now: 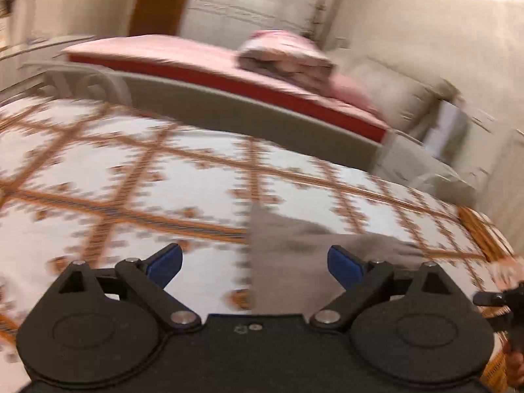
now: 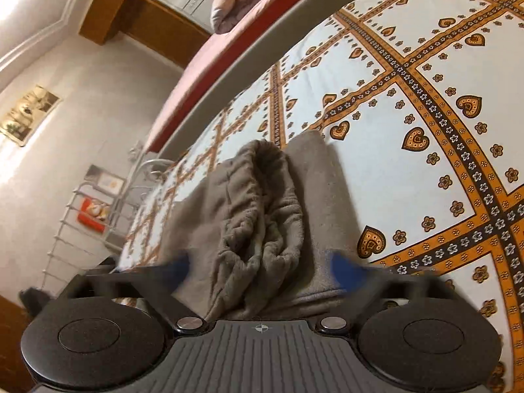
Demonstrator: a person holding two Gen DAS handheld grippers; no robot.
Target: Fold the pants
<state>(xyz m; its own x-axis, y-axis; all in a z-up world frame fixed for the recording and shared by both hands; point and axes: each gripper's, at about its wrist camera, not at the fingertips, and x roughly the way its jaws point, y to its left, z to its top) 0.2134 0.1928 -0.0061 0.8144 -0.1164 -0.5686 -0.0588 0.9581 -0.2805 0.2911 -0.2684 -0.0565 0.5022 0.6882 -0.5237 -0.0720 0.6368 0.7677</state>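
Jaws: left gripper (image 1: 254, 262) spread wide, blue pads apart, nothing between them. Right gripper (image 2: 258, 267) also spread wide, pads blurred, straddling the pants (image 2: 258, 216) w/o pinching them.

Pants lie on the bedsheet (image 2: 425, 104), bunched into a folded heap. In right wrist view the gathered elastic waistband sits on top, crumpled and ridged, w/ a flatter layer under and beside it. Fabric is grey-brown, soft, fleecy-looking. In left wrist view only a flat corner of the pants shows, straight left edge running up from the gripper body, pointed tip ahead; that view is motion-blurred.

Room: sheet is bare left of the pants in left view and to the right of them in right view, broad flat area. Far edge of the bed is a grey rail (image 1: 249, 111), w/ a second bed (image 1: 203, 62) in pink and red cover just beyond. A folded pink quilt (image 1: 285, 54) rests on it. Sheet is white cotton-like, printed w/ orange-and-black lattice bands, hearts, small flowers. White metal rack (image 2: 98, 209) stands past the bed end by the wall.
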